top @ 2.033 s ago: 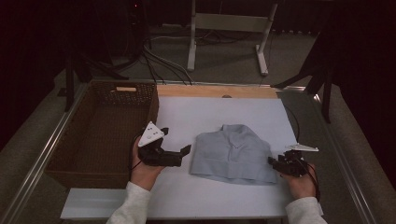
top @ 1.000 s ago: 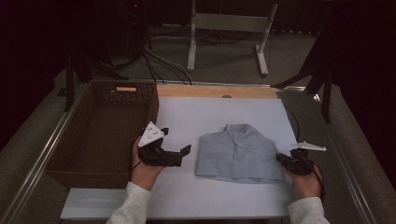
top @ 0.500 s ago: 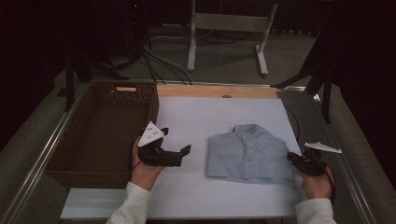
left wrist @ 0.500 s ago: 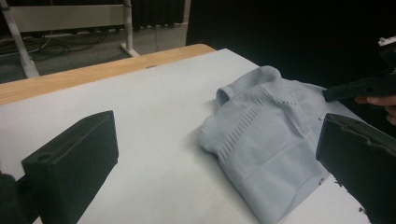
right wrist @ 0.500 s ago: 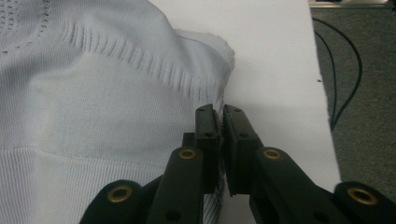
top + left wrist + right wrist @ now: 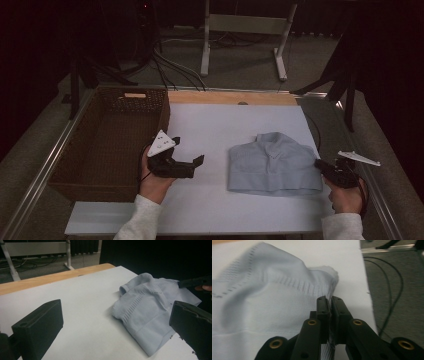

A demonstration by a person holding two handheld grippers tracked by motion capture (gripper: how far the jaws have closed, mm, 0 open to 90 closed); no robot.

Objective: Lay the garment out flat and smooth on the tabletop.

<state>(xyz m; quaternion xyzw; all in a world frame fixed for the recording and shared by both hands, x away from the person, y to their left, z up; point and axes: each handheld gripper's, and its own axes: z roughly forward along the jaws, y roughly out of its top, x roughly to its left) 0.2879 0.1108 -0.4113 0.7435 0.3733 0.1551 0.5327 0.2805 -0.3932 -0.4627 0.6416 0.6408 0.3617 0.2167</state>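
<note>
A folded pale blue knit garment lies on the white table top, right of centre. My right gripper sits at the garment's right edge, jaws shut on a pinch of that fabric, which rises between the two black pads in the right gripper view. The garment bulges up to the left of those jaws. My left gripper rests left of the garment, a gap away, jaws wide open and holding nothing. In the left gripper view the garment lies ahead, beyond the right jaw.
A brown wicker basket stands at the table's left side, beside the left hand. A wooden strip runs along the far edge. Cables trail on the floor past the table's right edge, close to the right hand.
The right gripper has moved to the right and up a little, dragging the garment with it across the table. The left gripper has stayed where it was.
</note>
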